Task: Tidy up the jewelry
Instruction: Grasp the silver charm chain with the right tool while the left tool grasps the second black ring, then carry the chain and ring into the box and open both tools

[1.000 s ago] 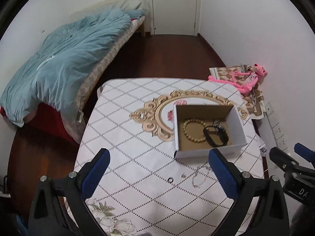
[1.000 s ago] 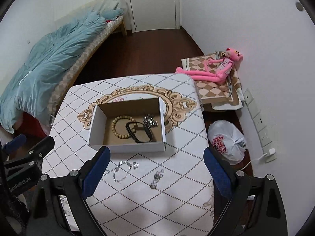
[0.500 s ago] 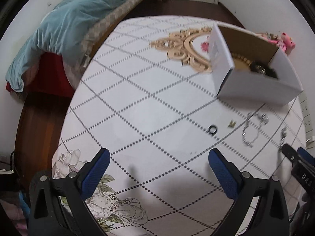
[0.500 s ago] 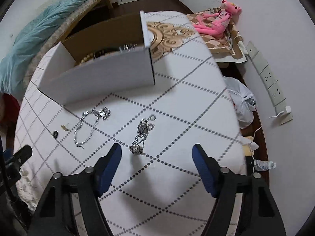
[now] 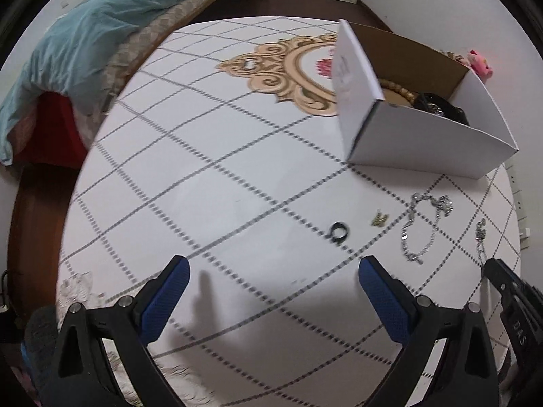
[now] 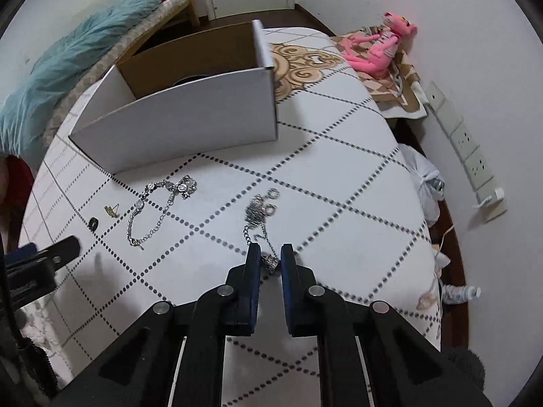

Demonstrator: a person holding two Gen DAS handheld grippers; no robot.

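Observation:
A white cardboard box (image 5: pixel 420 142) (image 6: pixel 190 125) stands on the patterned table and holds a wooden bead bracelet (image 5: pixel 397 90) and a black band (image 5: pixel 441 107). On the table lie a black ring (image 5: pixel 339 231) (image 6: pixel 93 223), a small gold earring (image 5: pixel 379 219) (image 6: pixel 111 210), a silver bracelet (image 5: pixel 420 227) (image 6: pixel 159 203) and a silver chain (image 6: pixel 259 215) (image 5: pixel 480 240). My right gripper (image 6: pixel 270 257) is closed narrowly on the silver chain's near end bead (image 6: pixel 271 262). My left gripper (image 5: pixel 271 281) is open and empty, low over the table, near the black ring.
A bed with a teal quilt (image 5: pixel 88 40) lies left of the table. A pink plush toy (image 6: pixel 383 51) lies on a mat by the right wall. A white plastic bag (image 6: pixel 424 176) and wall sockets (image 6: pixel 468 156) are beyond the table's right edge.
Both grippers dropped from high above the table to just over it. My right gripper closed from wide open onto the near end of the silver chain. The left stayed open.

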